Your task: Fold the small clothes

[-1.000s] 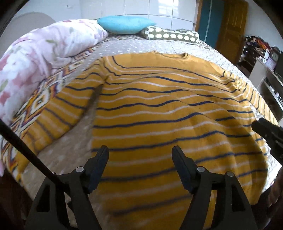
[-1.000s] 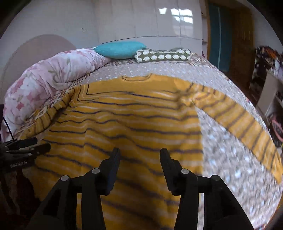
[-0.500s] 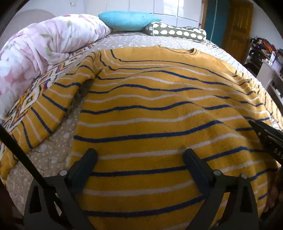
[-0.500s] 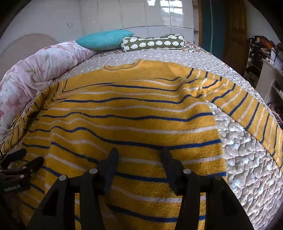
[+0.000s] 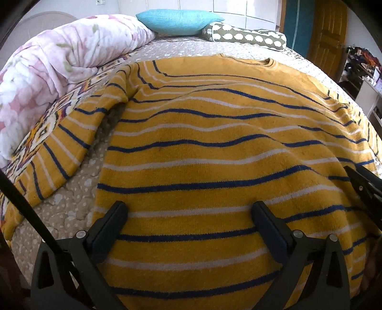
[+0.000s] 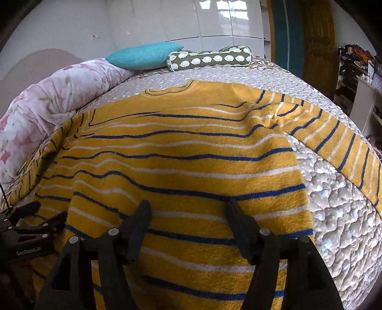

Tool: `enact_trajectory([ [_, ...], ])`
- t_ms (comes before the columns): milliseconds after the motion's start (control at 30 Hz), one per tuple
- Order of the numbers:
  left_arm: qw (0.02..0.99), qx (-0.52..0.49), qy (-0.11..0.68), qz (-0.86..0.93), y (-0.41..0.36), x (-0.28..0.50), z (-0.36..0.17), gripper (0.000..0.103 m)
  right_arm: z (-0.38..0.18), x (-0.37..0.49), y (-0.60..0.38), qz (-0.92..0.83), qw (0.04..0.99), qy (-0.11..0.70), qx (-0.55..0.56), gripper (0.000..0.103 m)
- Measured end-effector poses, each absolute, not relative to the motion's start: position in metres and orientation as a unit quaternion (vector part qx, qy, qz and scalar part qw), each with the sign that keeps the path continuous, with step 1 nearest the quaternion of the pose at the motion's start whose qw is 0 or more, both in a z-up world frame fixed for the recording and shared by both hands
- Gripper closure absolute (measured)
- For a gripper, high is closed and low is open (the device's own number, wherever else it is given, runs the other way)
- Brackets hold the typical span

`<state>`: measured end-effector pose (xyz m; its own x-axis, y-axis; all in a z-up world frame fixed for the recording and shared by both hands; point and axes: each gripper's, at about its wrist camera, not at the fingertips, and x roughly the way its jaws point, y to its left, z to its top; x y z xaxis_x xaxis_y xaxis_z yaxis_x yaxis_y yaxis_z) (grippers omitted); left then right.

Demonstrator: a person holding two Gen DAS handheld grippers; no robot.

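Observation:
A yellow sweater (image 5: 203, 147) with blue and white stripes lies spread flat on the bed, collar at the far end and sleeves out to both sides. It also fills the right wrist view (image 6: 181, 171). My left gripper (image 5: 188, 209) is open, close above the sweater's lower left part. My right gripper (image 6: 188, 209) is open, close above its lower right part, near the side edge. Each gripper shows at the edge of the other's view. Neither holds any cloth.
A pink floral duvet (image 5: 59, 62) is bunched along the bed's left side. A turquoise pillow (image 5: 176, 21) and a spotted bolster (image 5: 246, 37) lie at the head. The quilted bedspread (image 6: 339, 224) shows to the right. A door and shelves stand at the far right.
Both grippers have dropped lower and closer to the sweater's hem. The left jaws have opened wider. The sweater has not been lifted.

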<state>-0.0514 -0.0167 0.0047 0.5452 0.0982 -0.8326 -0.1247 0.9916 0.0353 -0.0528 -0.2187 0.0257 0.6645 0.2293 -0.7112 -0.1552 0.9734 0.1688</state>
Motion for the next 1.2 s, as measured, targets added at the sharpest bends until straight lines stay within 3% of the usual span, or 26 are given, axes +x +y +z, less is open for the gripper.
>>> enact_trajectory([
  [1200, 0.88, -0.022, 0.471, 0.052, -0.0135, -0.0545, 0.0072, 0.0, 0.0242, -0.0502, -0.2154, 0.109, 0.91, 0.399, 0.027, 0.025],
])
